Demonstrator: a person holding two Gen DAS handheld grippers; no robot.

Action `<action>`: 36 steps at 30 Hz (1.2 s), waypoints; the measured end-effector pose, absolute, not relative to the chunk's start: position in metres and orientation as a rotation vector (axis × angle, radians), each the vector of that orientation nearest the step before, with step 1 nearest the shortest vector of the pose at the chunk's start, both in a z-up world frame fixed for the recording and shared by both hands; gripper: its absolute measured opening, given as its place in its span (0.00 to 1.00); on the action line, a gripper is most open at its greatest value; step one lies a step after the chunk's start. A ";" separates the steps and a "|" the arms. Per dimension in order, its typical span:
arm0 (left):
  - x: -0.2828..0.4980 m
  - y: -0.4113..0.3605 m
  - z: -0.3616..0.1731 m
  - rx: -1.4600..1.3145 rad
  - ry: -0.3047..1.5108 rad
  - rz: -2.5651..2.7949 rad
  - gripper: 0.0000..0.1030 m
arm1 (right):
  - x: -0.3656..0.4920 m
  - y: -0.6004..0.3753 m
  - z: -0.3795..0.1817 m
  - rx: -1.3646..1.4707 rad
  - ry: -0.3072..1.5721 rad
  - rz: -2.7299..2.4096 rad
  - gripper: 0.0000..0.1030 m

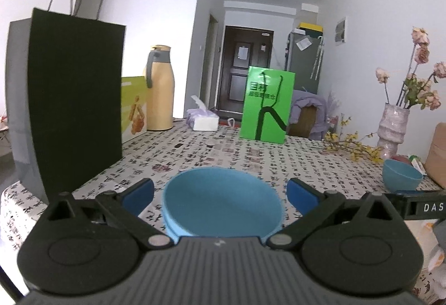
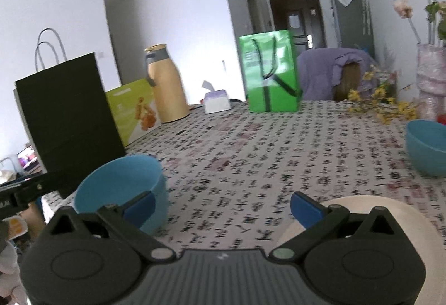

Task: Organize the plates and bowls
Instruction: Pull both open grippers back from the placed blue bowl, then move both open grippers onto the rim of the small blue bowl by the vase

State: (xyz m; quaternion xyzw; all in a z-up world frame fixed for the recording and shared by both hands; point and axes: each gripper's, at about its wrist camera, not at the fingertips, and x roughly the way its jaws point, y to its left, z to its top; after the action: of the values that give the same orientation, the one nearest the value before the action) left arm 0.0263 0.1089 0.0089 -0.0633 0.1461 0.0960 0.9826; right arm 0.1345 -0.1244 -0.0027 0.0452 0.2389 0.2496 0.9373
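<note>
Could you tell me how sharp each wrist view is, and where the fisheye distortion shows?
Left wrist view: sharp; the round blue plastic bowl is crisp, while the tall black paper bag bows at the edge. Right wrist view: motion-smeared; the patterned tablecloth print streaks.

Two blue bowls (image 2: pixel 122 188) (image 2: pixel 426 146) are seen upright and well apart on the patterned cloth, a cream plate (image 2: pixel 390 221) lying nearer.

Left wrist: we look low along the table (image 1: pixel 278 160), close.
Right wrist: same direction, tilted.
Shared: we see the green bag (image 1: pixel 266 104) (image 2: pixel 269 71) in both.
</note>
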 end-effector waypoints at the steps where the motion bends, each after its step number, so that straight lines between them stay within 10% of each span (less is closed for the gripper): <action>1: 0.028 0.105 0.009 -0.122 0.294 0.186 1.00 | 0.134 -0.129 -0.002 0.092 0.478 0.498 1.00; 36: 0.145 -0.001 0.028 -0.146 0.384 -0.042 1.00 | 0.193 -0.294 0.026 0.144 0.393 0.222 1.00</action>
State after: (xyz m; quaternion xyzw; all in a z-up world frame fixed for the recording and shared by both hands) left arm 0.1455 -0.0012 0.0279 -0.0727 0.1906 -0.0210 0.9788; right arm 0.1935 -0.2941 0.0265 0.0714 0.1946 0.1098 0.9721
